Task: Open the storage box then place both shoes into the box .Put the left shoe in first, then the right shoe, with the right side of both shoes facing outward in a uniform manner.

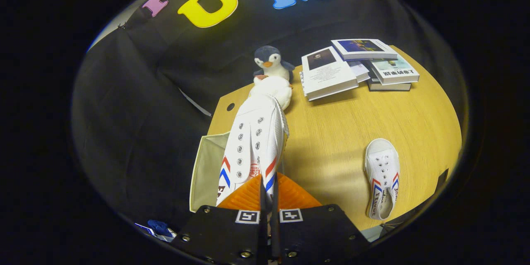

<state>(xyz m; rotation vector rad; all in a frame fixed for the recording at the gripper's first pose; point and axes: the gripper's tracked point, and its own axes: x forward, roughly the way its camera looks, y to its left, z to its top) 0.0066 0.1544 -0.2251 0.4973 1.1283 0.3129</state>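
**Gripper carrying the first shoe over the box**

Clamped tight, the gripper (269, 198) is pinching the heel end of a white canvas lace-up shoe with red and blue chevron stripes (254, 140), both fingers pressing on the thin collar wall so that the shoe is sticking out ahead of them, toe pointing far. It is hanging above the left edge of the light wooden tabletop (339, 132), and just to its left the cream fabric storage box (207, 165) is standing open beside the table's edge. The second matching white canvas shoe (383, 176) is lying flat on the table well to the right, toe far, opening near. Beyond the held toe, a plush penguin with a grey head and white belly (270, 66) is sitting at the far edge, and a loose pile of paperback books (352, 68) is spreading to its right.

The grip looks narrow, taking only a fold of canvas, so the long shoe may be swinging or slipping if tilted quickly. Lowering off-centre could be catching the soft box wall and folding it inward. Which side ends up facing outward also depends on the wrist roll, so a careless turn risks the wrong orientation.
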